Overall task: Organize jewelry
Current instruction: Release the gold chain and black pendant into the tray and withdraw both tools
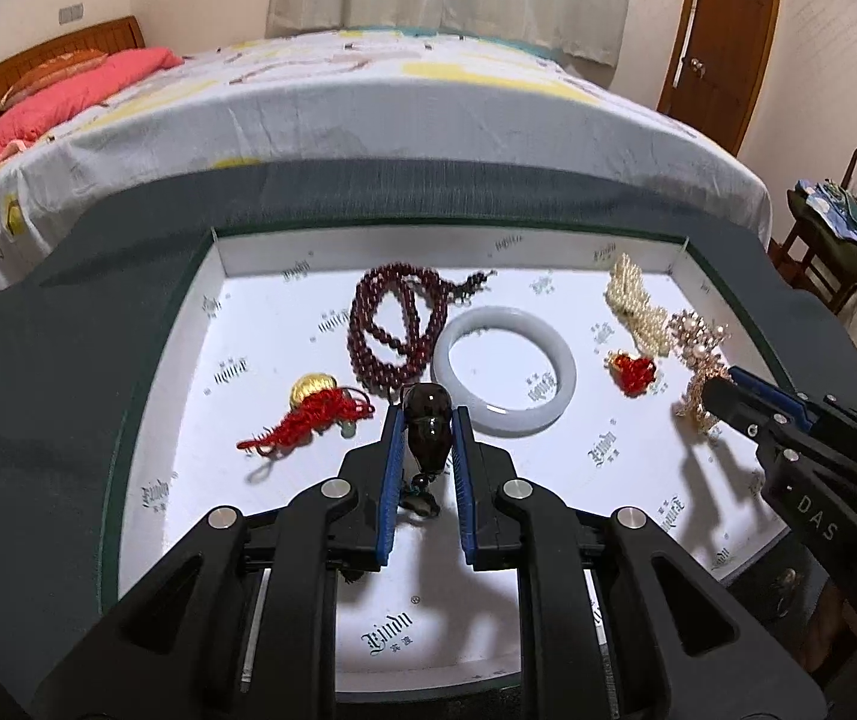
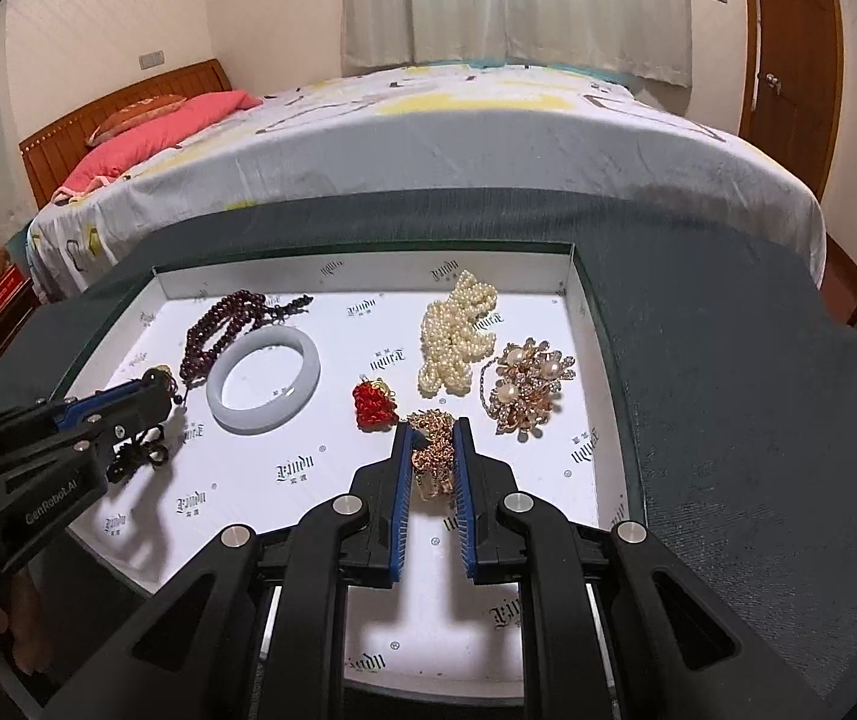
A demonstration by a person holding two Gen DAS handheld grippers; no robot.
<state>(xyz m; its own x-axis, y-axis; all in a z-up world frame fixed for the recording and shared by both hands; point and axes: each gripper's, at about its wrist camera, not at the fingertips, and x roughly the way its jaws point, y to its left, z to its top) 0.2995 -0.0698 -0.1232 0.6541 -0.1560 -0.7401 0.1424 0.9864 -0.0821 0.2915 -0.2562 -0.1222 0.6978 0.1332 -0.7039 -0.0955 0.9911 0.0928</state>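
A shallow white tray (image 1: 260,324) holds the jewelry. My left gripper (image 1: 427,420) is shut on a dark brown pendant (image 1: 425,426) with a cord hanging below it. My right gripper (image 2: 433,438) is shut on a gold chain (image 2: 434,450), held just above the tray floor. In the tray lie a dark red bead necklace (image 1: 392,318), a pale jade bangle (image 1: 503,369), a pearl strand (image 2: 458,330), a gold pearl brooch (image 2: 527,387), a small red knot charm (image 2: 373,407) and a gold charm with red tassel (image 1: 314,405).
The tray sits on a dark green cloth (image 2: 728,420). A bed (image 1: 368,102) with a pink pillow stands behind it. A wooden chair (image 1: 836,228) is at the right, a wooden door (image 2: 788,42) at the back right.
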